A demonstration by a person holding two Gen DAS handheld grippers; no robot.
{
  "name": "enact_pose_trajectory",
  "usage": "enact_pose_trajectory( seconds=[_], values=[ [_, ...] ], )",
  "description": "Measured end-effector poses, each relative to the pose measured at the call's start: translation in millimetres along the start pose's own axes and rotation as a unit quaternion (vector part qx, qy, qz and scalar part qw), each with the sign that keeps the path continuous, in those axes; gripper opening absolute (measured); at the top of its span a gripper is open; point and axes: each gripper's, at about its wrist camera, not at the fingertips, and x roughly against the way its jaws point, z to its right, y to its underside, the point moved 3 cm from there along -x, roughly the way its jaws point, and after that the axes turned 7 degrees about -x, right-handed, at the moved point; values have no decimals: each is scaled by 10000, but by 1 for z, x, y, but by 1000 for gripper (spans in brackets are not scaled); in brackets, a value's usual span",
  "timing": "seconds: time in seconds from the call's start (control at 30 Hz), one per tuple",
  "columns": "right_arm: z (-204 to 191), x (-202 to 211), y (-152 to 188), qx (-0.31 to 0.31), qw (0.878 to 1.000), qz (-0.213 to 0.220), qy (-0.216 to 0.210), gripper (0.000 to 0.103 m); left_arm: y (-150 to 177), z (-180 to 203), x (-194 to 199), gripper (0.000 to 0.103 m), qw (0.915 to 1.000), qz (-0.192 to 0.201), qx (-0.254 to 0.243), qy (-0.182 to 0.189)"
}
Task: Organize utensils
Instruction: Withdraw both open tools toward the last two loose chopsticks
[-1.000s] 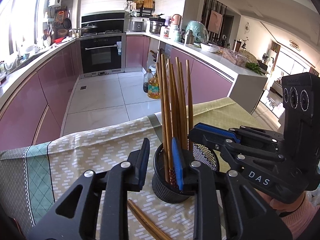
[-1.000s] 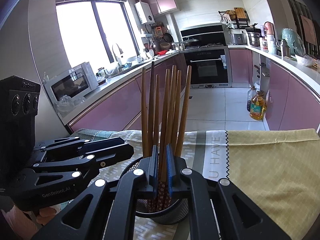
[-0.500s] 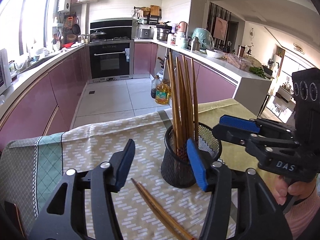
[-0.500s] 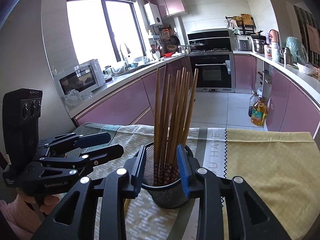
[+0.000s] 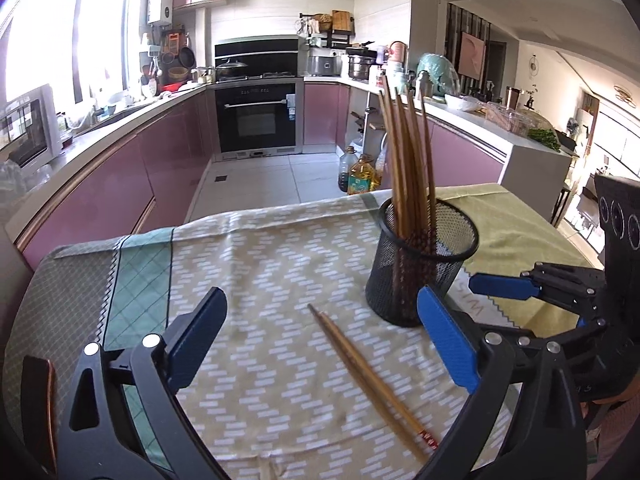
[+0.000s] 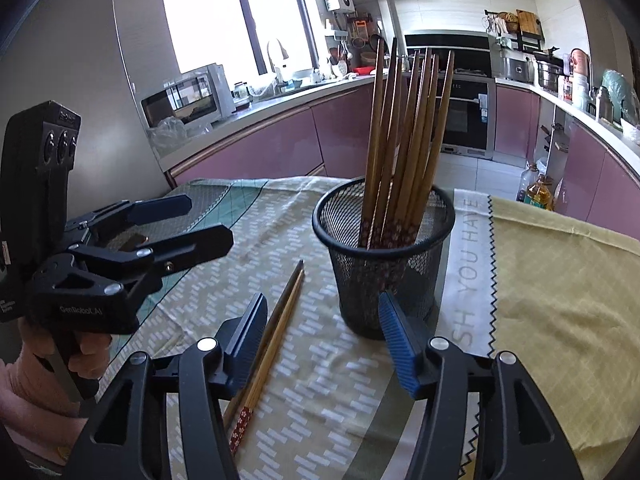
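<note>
Left tongs [image 5: 324, 344] opening over two loose chopsticks [image 5: 368, 376] on counter; right tongs [image 6: 324, 348] opening, empty, before mesh cup [image 6: 384, 256].

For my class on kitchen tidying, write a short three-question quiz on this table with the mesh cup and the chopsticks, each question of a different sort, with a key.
1. True or false: every chopstick already stands in the mesh cup.
2. Where does the loose pair of chopsticks lie? A) on the tablecloth beside the cup B) across the cup's rim C) on the floor
3. Fill in: the left tongs hold ____.

Key: 1. false, a pair lies outside it. 2. A. 3. nothing; their jaws are opening with no chopstick between them, as are the right tongs.
</note>
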Motion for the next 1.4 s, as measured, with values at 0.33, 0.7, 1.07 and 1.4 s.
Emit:
enact_pose_trajectory(
  seconds=[0.33, 0.7, 1.07, 1.4],
  values=[
    [-14, -24, 31, 71, 9983, -574, 59, 50, 41, -16, -2, 86, 9989, -425, 126, -136],
    [-32, -38, 43, 180, 9963, -832, 80, 37, 64, -15, -6, 79, 9974, -692, 205, 1],
    [-32, -44, 39, 77, 9959, -877, 223, 30, 69, -7, -17, 78, 9959, -875, 135, 164],
    [-31, -53, 33, 33, 9956, -886, 310, 17, 67, -3, -28, 73, 9948, -970, 145, 275]
  ],
)
